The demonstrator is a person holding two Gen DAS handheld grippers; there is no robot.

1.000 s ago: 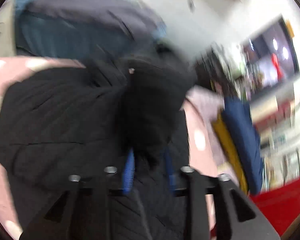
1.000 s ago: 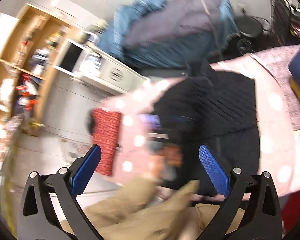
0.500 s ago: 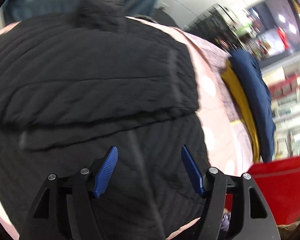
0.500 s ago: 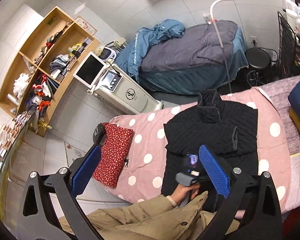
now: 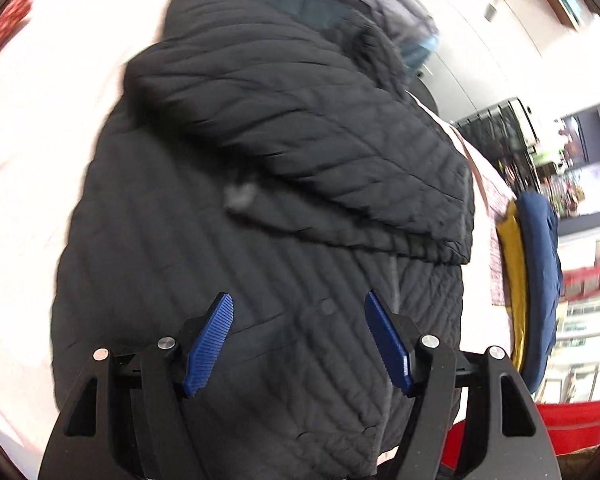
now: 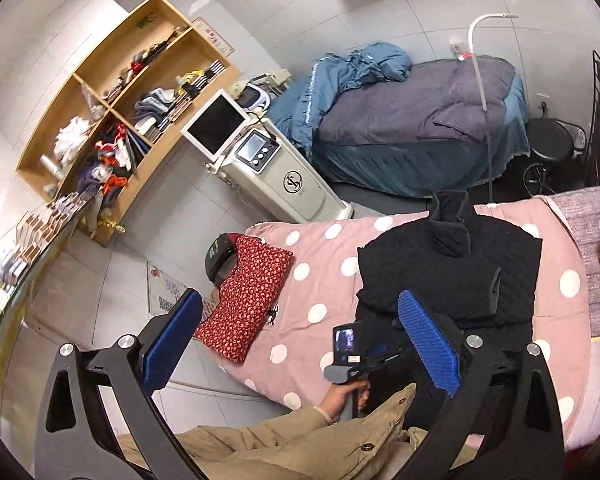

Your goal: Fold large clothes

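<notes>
The only mark that can be made out is a round monogram logo on the front of the white machine (image 6: 296, 182) standing on the floor beside the bed; its letters are too small to read for sure (perhaps an interlaced S). The black quilted jacket (image 6: 452, 276) lies flat on the pink polka-dot cover (image 6: 324, 276), its long axis running from the near bed edge toward the far one, collar pointing away toward the blue-draped bed (image 6: 416, 120). Both sleeves are folded across the chest. A red patterned pillow (image 6: 244, 300) rests well to the jacket's left. The left gripper (image 5: 298, 330) hovers over the jacket's lower half, its 2 blue pads having just spread apart, nothing between them. The right gripper (image 6: 300, 336) is raised above the bed with its jaws wide and empty.
</notes>
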